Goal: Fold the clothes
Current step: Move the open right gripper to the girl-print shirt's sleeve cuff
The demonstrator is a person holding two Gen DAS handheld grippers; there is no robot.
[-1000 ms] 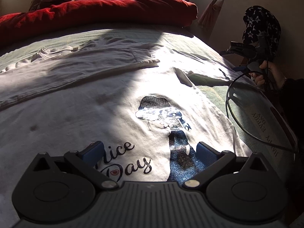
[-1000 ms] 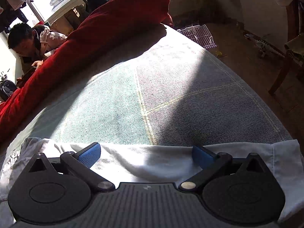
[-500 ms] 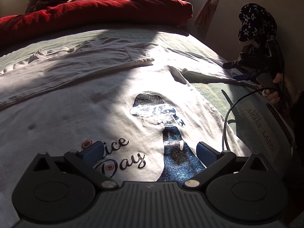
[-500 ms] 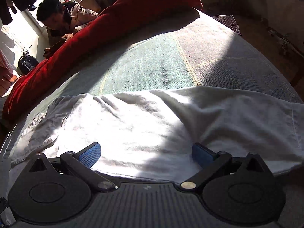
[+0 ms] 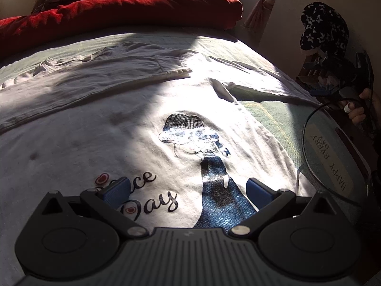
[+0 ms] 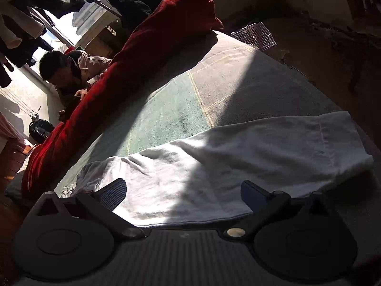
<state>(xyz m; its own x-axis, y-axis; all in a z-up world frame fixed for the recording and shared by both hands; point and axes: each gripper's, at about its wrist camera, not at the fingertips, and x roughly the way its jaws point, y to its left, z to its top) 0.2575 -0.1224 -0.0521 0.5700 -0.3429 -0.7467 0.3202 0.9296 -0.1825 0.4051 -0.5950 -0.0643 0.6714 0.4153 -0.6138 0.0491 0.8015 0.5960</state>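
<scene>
White cotton T-shirt (image 5: 133,124) lay spread across the bed (image 6: 171,109); my left gripper (image 5: 187,188) and right gripper (image 6: 183,191) hovered spread wide, one sleeve (image 6: 273,147) near the bed's right edge.

Hard window sunlight bleaches the white shirt (image 5: 147,109) amid deep shadows; fisheye edges bend and darken.

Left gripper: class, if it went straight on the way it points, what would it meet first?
Most likely the white T-shirt: the open left gripper points low across its printed front. How high the gripper sits above the cloth is unclear.
</scene>
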